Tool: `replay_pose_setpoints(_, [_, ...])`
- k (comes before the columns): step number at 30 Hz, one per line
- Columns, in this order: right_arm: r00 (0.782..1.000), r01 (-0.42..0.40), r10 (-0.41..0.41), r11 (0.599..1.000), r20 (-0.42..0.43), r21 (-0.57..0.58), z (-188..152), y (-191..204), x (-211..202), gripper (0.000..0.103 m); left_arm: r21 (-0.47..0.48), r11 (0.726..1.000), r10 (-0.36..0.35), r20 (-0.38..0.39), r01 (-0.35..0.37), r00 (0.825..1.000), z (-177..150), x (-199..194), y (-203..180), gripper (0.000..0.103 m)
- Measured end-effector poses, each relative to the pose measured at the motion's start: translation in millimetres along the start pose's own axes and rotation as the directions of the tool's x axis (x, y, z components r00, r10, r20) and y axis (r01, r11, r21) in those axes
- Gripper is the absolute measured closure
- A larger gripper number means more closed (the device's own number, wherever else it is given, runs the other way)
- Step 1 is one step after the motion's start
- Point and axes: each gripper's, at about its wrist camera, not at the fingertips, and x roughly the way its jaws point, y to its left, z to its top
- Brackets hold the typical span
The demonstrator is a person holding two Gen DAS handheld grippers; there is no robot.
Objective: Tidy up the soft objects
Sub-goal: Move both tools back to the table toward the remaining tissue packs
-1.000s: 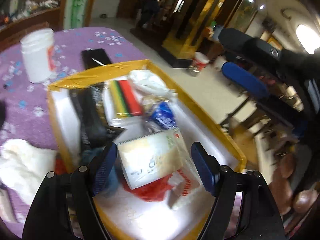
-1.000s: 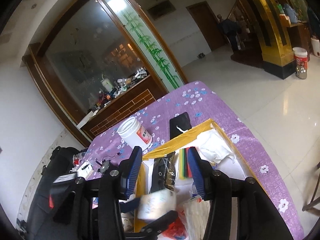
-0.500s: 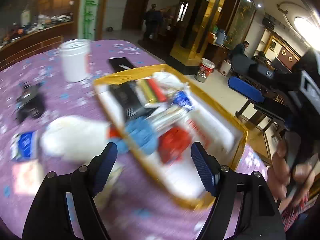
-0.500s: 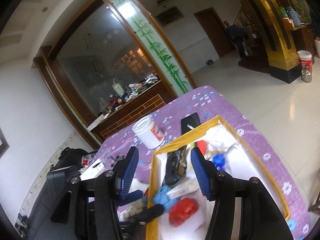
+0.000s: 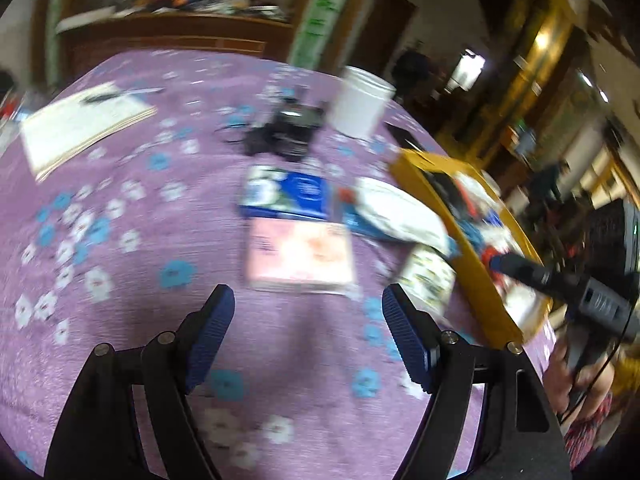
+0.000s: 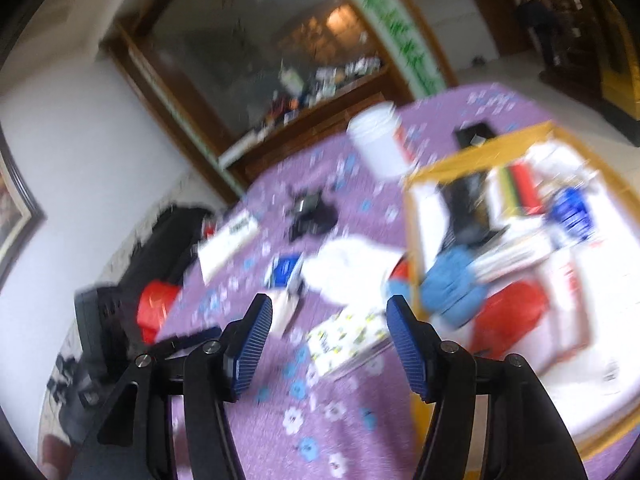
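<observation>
Soft packets, a pink pack (image 5: 300, 256), a blue pack (image 5: 288, 196) and a white cloth (image 5: 400, 212), lie on the purple flowered tablecloth (image 5: 140, 240) beside the yellow-rimmed box (image 5: 472, 264), with the left gripper (image 5: 308, 320) wide and empty above them, the right gripper (image 6: 330, 320), jaws just opening, also empty.

No writing can be read from either of my wrist views; both are blurred by motion. The blue packet (image 5: 288, 194) on the purple tablecloth (image 5: 132, 208) carries white print, and the white jar (image 6: 378, 142) has a red label, perhaps lettered, but nothing on them is legible.
</observation>
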Motion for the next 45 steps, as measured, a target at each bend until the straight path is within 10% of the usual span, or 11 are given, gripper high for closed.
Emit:
replay_pose_setpoints(15, [0.910,0.258,-0.317,0.938,-0.267,-0.232,1,22,113,0.029,-0.035,0.999,-0.018,-0.027,0.017,0.999,-7,0,25,0.027])
replay_pose_setpoints(24, [0.926,-0.085,0.001,0.975,-0.376,-0.205,-24,55,95,0.026,-0.007,1.000,0.008,-0.057,-0.008,0.998,7,1,20,0.027])
replay_pose_setpoints(36, [0.957,-0.072,0.031,0.989,-0.288,-0.131,-26,31,72,0.026,0.214,0.967,0.172,-0.156,-0.137,0.973,27,55,-24,0.027])
replay_pose_setpoints(45, [0.956,-0.089,0.045,0.986,-0.289,-0.141,-31,33,71,0.026,0.185,0.972,0.173,-0.159,-0.143,0.972,28,82,-8,0.024])
